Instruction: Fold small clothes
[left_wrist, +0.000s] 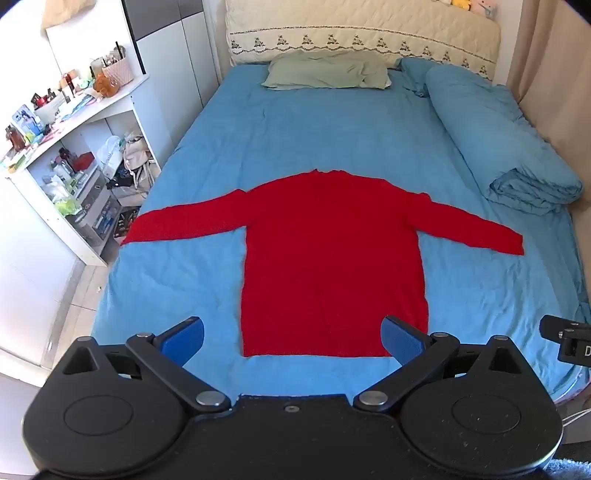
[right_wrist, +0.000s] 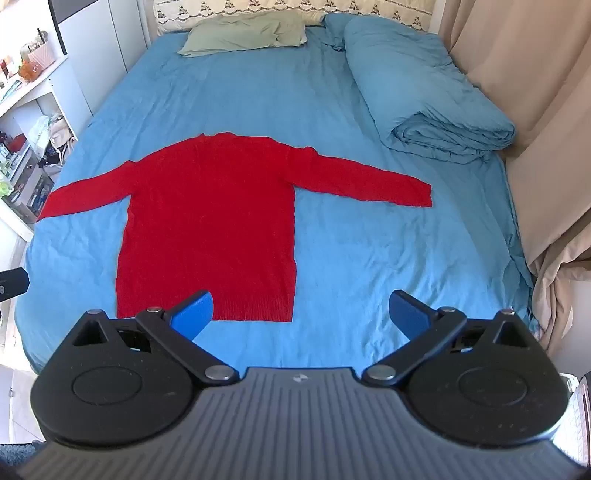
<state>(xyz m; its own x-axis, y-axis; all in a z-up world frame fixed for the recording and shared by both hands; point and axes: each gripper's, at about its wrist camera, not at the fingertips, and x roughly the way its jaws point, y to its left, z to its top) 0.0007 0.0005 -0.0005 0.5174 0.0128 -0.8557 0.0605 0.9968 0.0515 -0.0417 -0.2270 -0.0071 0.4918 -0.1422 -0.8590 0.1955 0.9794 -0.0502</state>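
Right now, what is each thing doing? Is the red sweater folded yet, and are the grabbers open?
Red sweater: lying flat on the bed, unfolded, both sleeves spread out.
Left gripper: open, holding nothing.
Right gripper: open, holding nothing.
Blue duvet: rolled up along the bed's right side.
Green pillow: lying at the head of the bed, rumpled.
Blue sheet: spread over the bed, slightly wrinkled.

A sunlit bedroom: a blue-sheeted bed (left_wrist: 332, 129), a cluttered white shelf (left_wrist: 74, 155) on its left, beige curtains (right_wrist: 546, 129) right.
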